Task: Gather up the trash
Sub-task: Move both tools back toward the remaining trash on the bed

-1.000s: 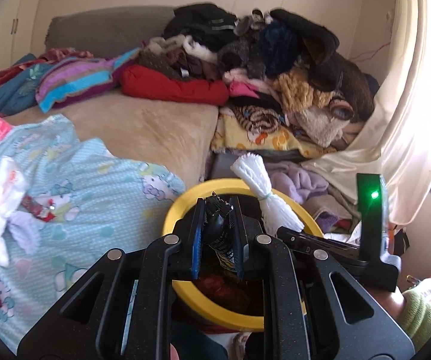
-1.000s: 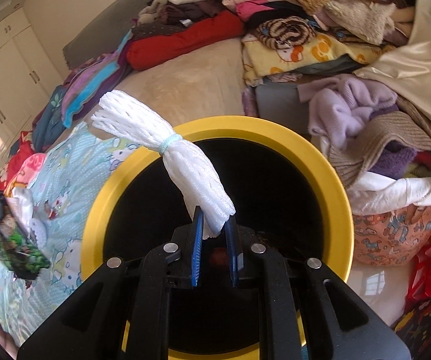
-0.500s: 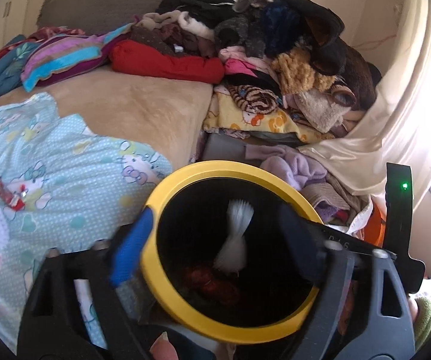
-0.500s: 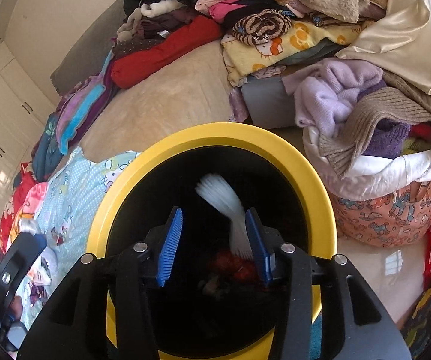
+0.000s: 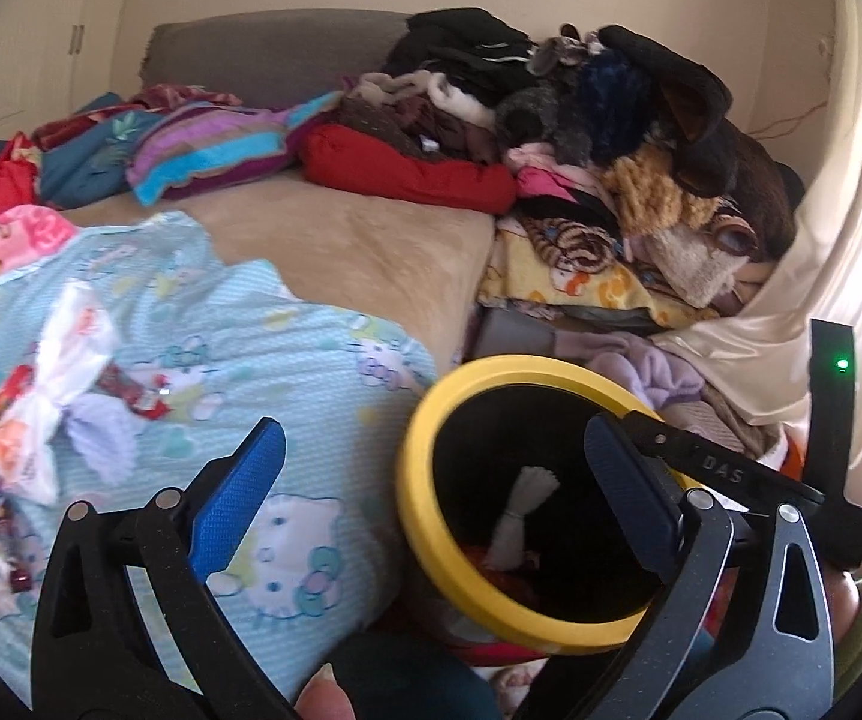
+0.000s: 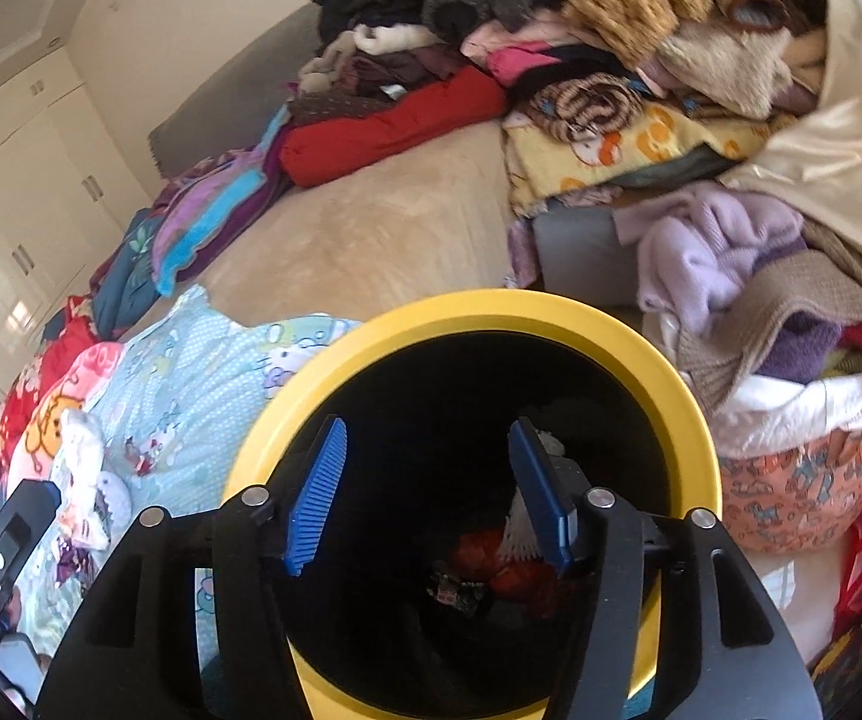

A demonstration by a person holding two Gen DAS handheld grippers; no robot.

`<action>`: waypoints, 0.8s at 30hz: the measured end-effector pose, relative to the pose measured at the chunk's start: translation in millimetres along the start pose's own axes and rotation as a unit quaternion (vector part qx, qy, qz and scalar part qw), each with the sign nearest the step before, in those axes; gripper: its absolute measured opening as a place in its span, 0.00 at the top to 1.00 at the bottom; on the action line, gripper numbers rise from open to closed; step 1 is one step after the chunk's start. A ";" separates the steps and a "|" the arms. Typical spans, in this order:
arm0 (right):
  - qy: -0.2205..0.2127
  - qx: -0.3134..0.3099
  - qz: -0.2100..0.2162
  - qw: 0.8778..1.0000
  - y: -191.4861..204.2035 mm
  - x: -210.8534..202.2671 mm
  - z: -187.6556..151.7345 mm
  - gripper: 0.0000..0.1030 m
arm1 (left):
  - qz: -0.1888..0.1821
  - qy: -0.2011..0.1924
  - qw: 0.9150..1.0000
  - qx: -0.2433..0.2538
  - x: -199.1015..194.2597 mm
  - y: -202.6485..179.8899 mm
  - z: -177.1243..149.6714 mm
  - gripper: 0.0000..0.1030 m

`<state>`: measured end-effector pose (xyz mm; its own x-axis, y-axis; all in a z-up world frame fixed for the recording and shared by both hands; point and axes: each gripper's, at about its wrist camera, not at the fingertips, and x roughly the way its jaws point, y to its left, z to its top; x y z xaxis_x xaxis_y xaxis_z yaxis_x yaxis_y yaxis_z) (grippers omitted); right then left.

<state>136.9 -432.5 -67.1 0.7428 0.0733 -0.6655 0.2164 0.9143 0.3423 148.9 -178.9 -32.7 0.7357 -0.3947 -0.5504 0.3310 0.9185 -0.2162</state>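
Both my grippers, left [image 5: 425,498] and right [image 6: 431,495], are opening, empty; next, light crinkly wrappers [image 5: 47,420]: pinch a loose edge.

The bed [image 5: 347,246] carries a blue printed blanket [image 5: 287,396] and piled clothes [image 5: 580,138].

The left hand-held gripper [image 5: 431,474] angles downward with its blue-padded jaws opening, spread very wide and gripping nothing, a fingertip [image 5: 326,699] of the person's hand showing at the lower edge of its view. The right hand-held gripper [image 6: 431,495] also points downward, its jaws opening and about half spread, empty between the pads.
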 end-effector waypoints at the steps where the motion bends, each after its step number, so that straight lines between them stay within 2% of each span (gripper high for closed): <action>1: -0.002 -0.007 0.004 1.000 4.4 -0.9 0.0 0.45 | 0.003 -0.002 1.000 -0.003 -2.3 3.3 1.2 0.11; 15: -0.018 -0.069 0.058 0.996 64.0 -16.4 -2.4 0.36 | 0.068 -0.043 0.997 -0.011 -45.2 44.5 -2.4 0.11; 24: -0.018 -0.110 0.085 0.990 103.8 -22.5 -12.5 0.34 | 0.109 -0.073 0.991 -0.015 -75.0 74.8 -6.9 0.11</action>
<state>134.7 -334.3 -24.9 0.7795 0.2228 -0.5855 -0.0532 0.9548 0.2926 114.4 -80.5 -13.1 0.8662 -0.1834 -0.4648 0.1385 0.9819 -0.1292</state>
